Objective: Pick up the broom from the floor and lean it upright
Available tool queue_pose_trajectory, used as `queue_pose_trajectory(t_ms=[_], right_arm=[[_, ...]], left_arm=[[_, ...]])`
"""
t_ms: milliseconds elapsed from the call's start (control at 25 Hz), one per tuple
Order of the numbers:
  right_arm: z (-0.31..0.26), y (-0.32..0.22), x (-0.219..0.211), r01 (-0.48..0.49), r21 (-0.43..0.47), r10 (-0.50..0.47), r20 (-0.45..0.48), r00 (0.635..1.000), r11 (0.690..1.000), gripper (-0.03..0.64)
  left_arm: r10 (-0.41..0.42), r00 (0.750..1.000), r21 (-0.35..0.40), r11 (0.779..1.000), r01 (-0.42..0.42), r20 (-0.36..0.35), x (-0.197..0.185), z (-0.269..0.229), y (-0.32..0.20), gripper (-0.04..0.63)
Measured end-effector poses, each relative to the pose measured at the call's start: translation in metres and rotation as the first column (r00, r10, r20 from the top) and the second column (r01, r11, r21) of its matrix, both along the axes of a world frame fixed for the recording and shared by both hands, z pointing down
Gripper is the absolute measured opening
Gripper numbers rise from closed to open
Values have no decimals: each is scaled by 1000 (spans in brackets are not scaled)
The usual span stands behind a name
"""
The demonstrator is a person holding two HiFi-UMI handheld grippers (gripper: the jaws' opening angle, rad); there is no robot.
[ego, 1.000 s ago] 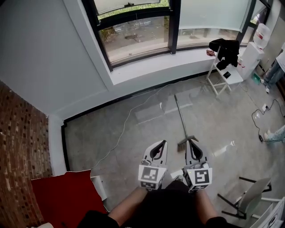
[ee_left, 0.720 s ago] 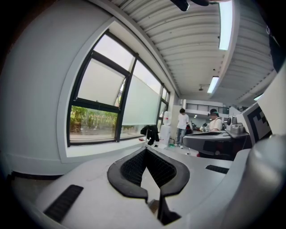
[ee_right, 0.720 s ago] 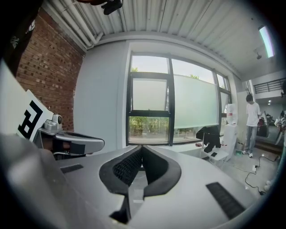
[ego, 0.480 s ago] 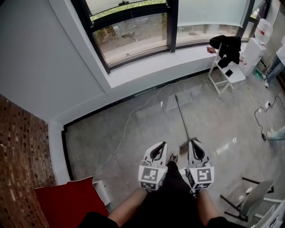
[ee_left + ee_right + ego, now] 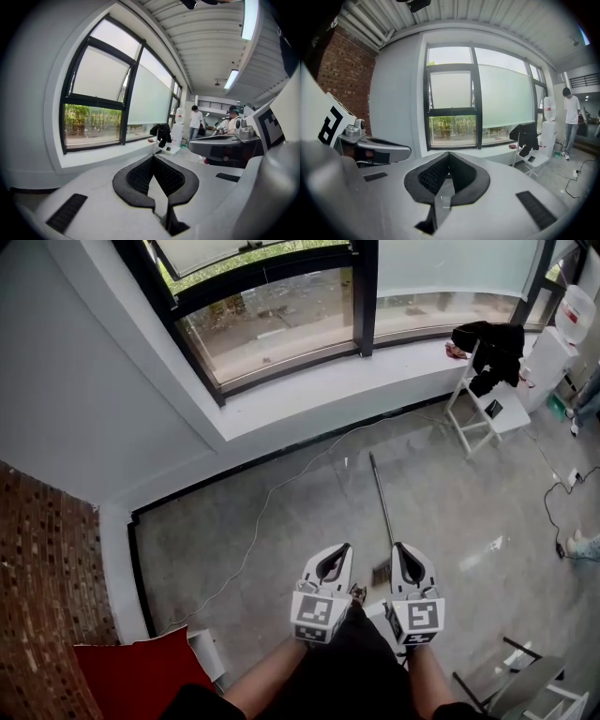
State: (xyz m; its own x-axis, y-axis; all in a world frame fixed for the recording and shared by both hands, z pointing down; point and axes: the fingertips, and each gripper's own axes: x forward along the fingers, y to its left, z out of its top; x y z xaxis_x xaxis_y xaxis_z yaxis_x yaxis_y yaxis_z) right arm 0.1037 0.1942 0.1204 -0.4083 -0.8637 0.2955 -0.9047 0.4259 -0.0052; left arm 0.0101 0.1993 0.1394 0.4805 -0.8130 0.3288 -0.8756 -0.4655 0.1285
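The broom lies flat on the grey floor in the head view. Its thin handle [image 5: 379,498] runs away toward the window, and its brush head [image 5: 381,574] points back at me. My left gripper [image 5: 343,547] and right gripper [image 5: 397,547] are held side by side above the floor, one on each side of the brush head and clear of it. Both are shut with nothing between the pads, as the left gripper view [image 5: 153,157] and right gripper view [image 5: 449,153] show. The broom appears in neither gripper view.
A white folding chair [image 5: 480,413] with a black garment [image 5: 492,343] stands under the window ledge at right. A white cable [image 5: 267,507] trails over the floor. A red mat [image 5: 131,676] lies at lower left, another chair [image 5: 525,681] at lower right, a person's shoe [image 5: 574,540] at right.
I have walked forward toward the window and broom. The brush head, earlier just ahead of the grippers, now lies between them. Both grippers stay shut.
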Motion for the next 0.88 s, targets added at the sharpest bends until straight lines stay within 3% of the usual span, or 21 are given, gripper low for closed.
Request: queue_pose_trajectory(t_ms=[440,880], right_arm=[[48,-94,48,-11,-123,9,-13,1000,992,6],[124,-159,44,27,-260,-37,-34,999,965,6]], left_arm=[[14,1000,-92,996,-12,27,43,38,-86,3],[22,999,-201,980,-12,48,33,109,-146,3]])
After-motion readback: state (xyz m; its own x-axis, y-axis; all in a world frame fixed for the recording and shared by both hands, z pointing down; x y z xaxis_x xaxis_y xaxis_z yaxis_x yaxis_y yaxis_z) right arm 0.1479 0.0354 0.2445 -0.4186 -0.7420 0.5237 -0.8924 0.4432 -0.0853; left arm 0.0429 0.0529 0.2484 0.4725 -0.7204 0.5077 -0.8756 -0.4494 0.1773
